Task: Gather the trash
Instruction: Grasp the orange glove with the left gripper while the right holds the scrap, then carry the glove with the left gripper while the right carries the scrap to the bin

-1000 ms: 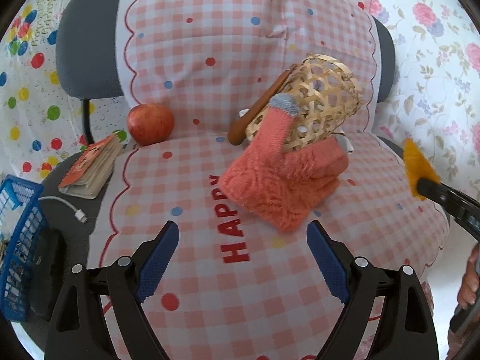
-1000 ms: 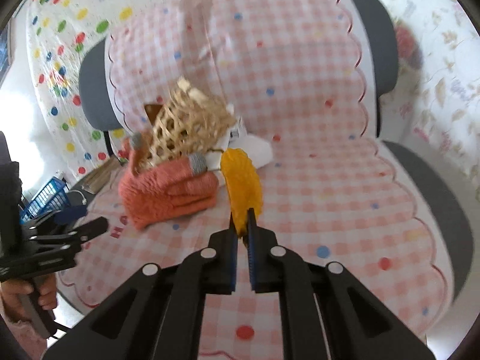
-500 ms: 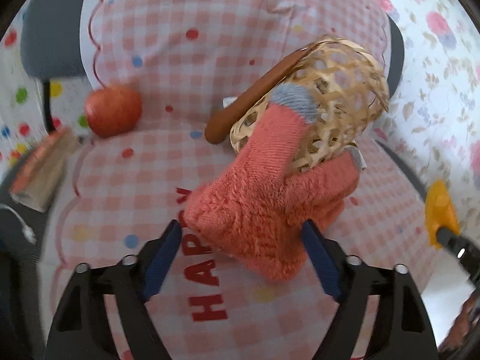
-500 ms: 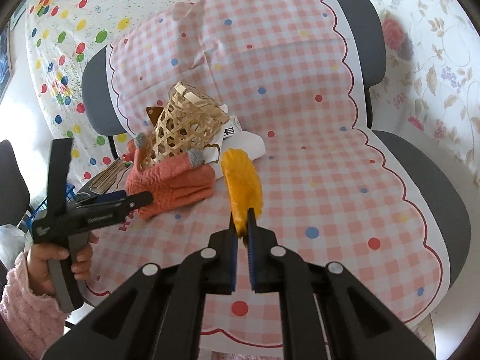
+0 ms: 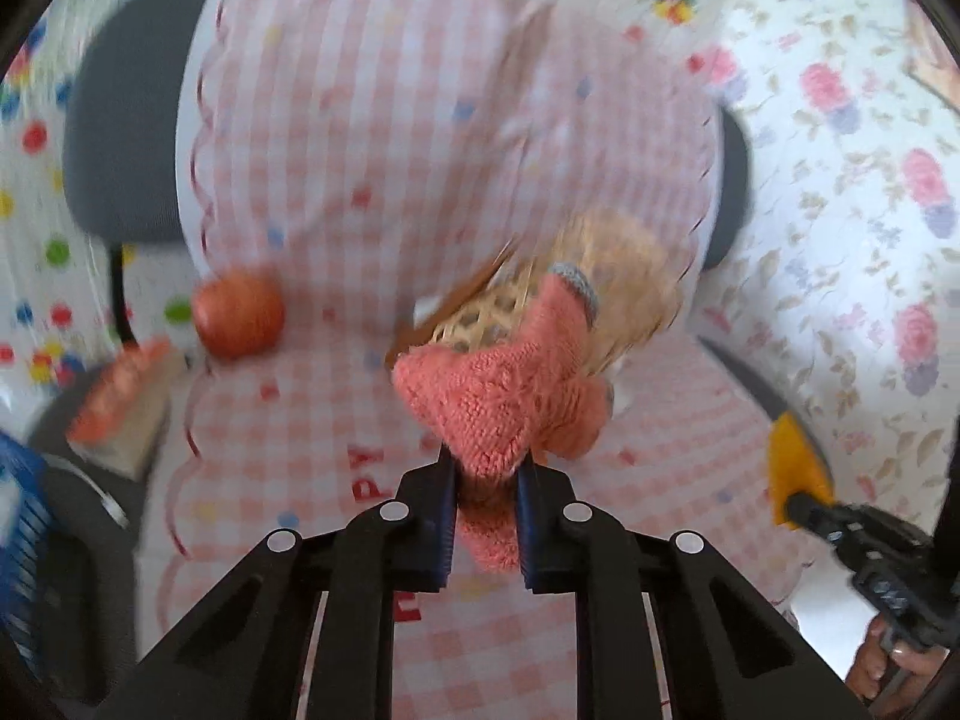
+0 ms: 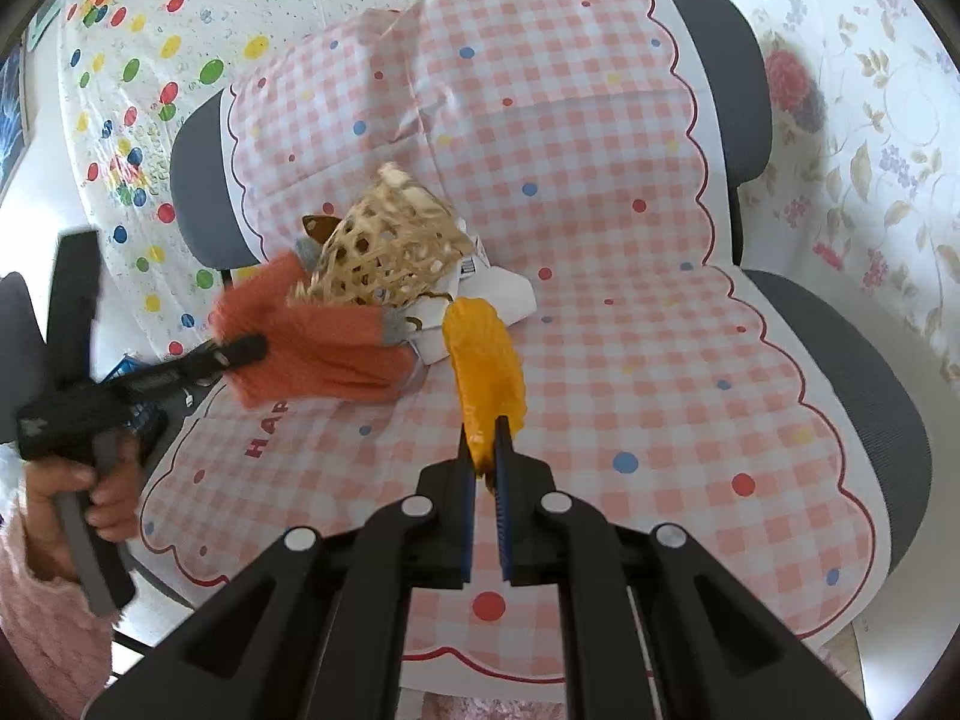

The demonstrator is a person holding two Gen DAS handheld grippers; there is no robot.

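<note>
The left tool (image 5: pixel 485 483) was seen clamped on the cuff end of a coral knitted glove (image 5: pixel 510 396), its jaws having just been closing with the knit between them. The glove was held just above the seat of a chair draped in a pink checked cloth (image 6: pixel 600 360), its fingers resting against a woven bamboo basket (image 6: pixel 384 258). It was judged soft, light and limp: it would sag and swing from a single pinch, and the loose knit might snag on the basket's open weave. The bunched cuff was judged the best place to be gripped, since the thick folds fill the jaws.

The right tool (image 6: pixel 485 450) was pressed together on a thin orange-yellow peel (image 6: pixel 486 372), held up off the cloth. The peel was judged light, somewhat stiff and possibly slippery, so a firm pinch near its lower end was thought fitting.

The basket lay tipped on its side, touching the glove; a brown wooden handle (image 5: pixel 456 306) lay beside it and white crumpled packaging (image 6: pixel 498 306) just behind it. An apple (image 5: pixel 239 317) sat well apart on the seat's left, with a small booklet (image 5: pixel 120 408) and a blue crate (image 5: pixel 24 540) further left. The basket was judged most likely to be dragged along with the glove.
</note>
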